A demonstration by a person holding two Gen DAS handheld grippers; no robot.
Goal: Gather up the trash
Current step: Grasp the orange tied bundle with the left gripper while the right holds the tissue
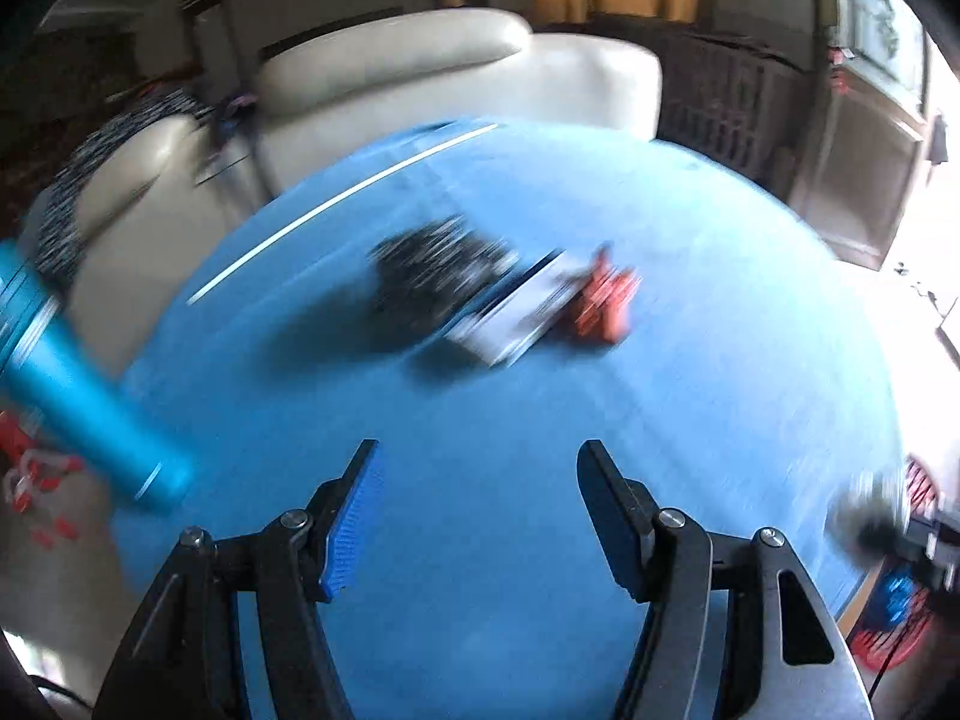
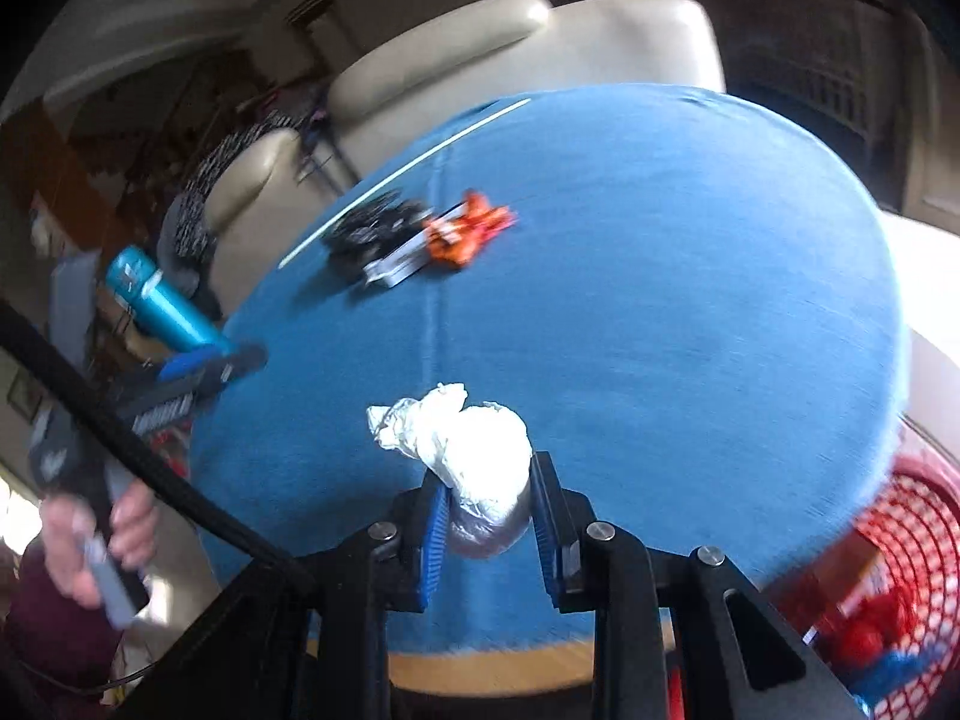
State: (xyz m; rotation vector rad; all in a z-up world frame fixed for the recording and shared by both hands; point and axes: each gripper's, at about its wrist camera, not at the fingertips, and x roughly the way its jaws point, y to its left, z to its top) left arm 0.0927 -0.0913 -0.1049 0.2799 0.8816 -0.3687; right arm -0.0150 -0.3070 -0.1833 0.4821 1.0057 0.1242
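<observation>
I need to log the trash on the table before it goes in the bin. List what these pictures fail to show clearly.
- Black wrapper, flat packet and orange wrapper: motion blur smears them in the left wrist view; small in the right wrist view, print unreadable.
- Foil wad: its lower part hidden between the right tongs.
- Red basket: cut off by the right wrist view's edge, contents blurred.
- Left tongs: open, nothing between them.

A round table under a blue cloth (image 2: pixel 660 300) carries a black crumpled wrapper (image 2: pixel 366 231), a white card (image 2: pixel 396 264) and an orange wrapper (image 2: pixel 468 231), clustered touching, beside a white straw (image 2: pixel 402 177).
</observation>
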